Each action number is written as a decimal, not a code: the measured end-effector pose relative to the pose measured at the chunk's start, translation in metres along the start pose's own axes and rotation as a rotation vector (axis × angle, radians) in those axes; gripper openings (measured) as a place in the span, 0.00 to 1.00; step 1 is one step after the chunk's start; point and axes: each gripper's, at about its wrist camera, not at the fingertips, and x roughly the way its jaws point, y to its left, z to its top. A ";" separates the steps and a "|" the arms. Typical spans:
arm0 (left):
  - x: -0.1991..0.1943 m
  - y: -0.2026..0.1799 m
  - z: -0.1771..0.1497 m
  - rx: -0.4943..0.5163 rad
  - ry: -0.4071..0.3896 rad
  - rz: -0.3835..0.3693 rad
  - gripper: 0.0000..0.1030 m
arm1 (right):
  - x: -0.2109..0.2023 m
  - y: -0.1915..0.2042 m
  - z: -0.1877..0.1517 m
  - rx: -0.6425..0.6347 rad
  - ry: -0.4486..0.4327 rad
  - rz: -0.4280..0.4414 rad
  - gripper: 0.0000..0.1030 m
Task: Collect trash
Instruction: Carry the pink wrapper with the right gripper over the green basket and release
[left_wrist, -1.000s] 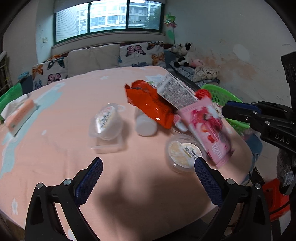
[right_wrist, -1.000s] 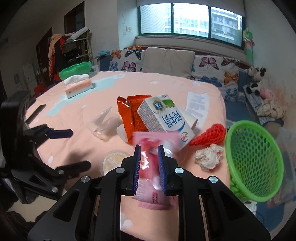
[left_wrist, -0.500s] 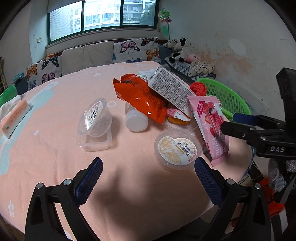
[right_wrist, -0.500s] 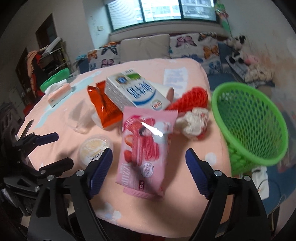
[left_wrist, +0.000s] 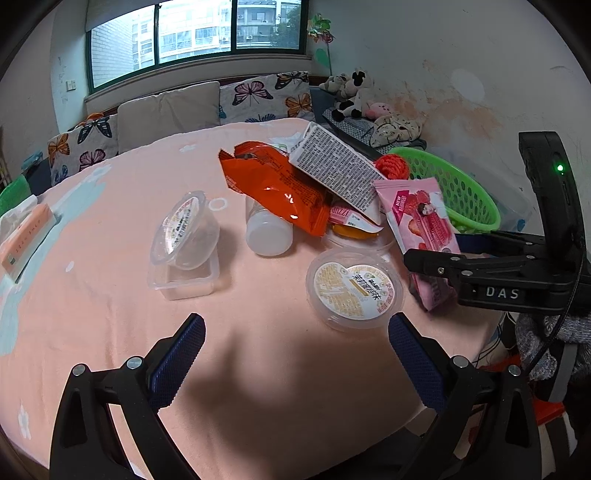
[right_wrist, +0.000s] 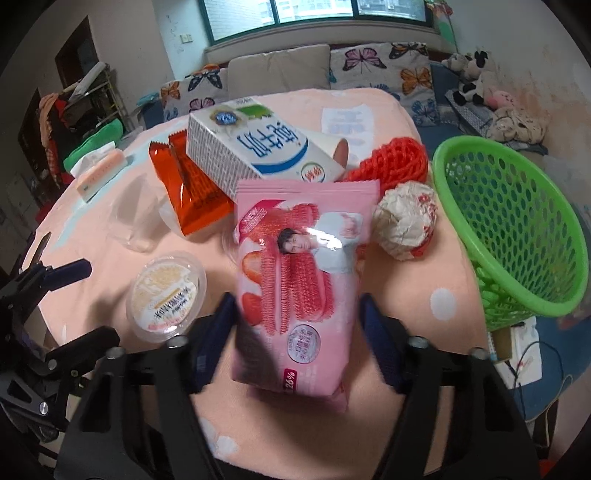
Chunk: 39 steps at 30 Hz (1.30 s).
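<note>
Right hand-held gripper half-open astride pink pack at tabletop edge nearest basket, gripping nothing; left hand-held gripper wide open, empty.

The orange foil snack bag lies half hidden under the white milk carton. The pink strawberry wafer packet is motion-blurred, and the green mesh basket hides the table's far edge.

Take the pink snack bag as your landmark: your right gripper straddles it, fingers apart. Left of it, the round lidded cup crowds you. Behind it, the milk carton and crumpled paper ball block. Right of it, bare tablecloth reaches the green basket.
</note>
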 end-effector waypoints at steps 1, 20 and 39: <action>0.002 -0.001 0.001 0.005 0.002 -0.001 0.94 | -0.001 -0.001 -0.001 0.000 0.004 0.002 0.55; 0.041 -0.023 0.025 0.052 0.024 -0.090 0.92 | -0.066 -0.035 0.000 0.047 -0.115 0.033 0.48; 0.032 -0.028 0.026 0.061 0.035 -0.146 0.64 | -0.090 -0.088 0.024 0.105 -0.190 -0.057 0.48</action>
